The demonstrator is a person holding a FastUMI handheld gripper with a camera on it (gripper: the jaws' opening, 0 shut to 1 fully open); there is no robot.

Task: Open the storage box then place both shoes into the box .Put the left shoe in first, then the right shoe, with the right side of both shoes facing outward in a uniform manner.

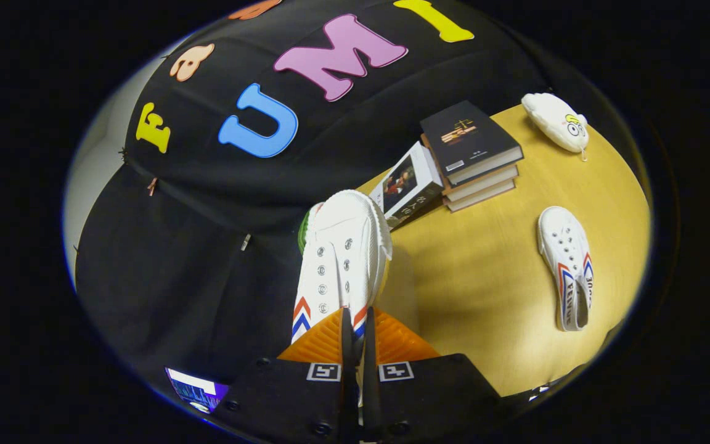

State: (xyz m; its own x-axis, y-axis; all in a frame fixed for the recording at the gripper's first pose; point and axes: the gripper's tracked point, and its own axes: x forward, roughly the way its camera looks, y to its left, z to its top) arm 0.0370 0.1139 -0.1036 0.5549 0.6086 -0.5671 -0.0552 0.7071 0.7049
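Observation:
My gripper (356, 320) is shut on a white sneaker (342, 253), its fingers pinching the shoe's heel end. The held shoe has metal eyelets and red and blue chevrons on its sides. It points away from me, toe forward, lifted above the yellow table (484, 271) with its toe near the table's far edge. A second white sneaker (567, 265) of the same kind lies flat on the table, off to the right of the fingers. The view is tilted.
A stack of dark books (472, 154) stands at the table's far side, with another book (407, 185) leaning against it just beyond the held shoe's toe. A white pouch with a cartoon face (557, 122) lies further right. A lit screen (198, 388) shows low to the left of the fingers.

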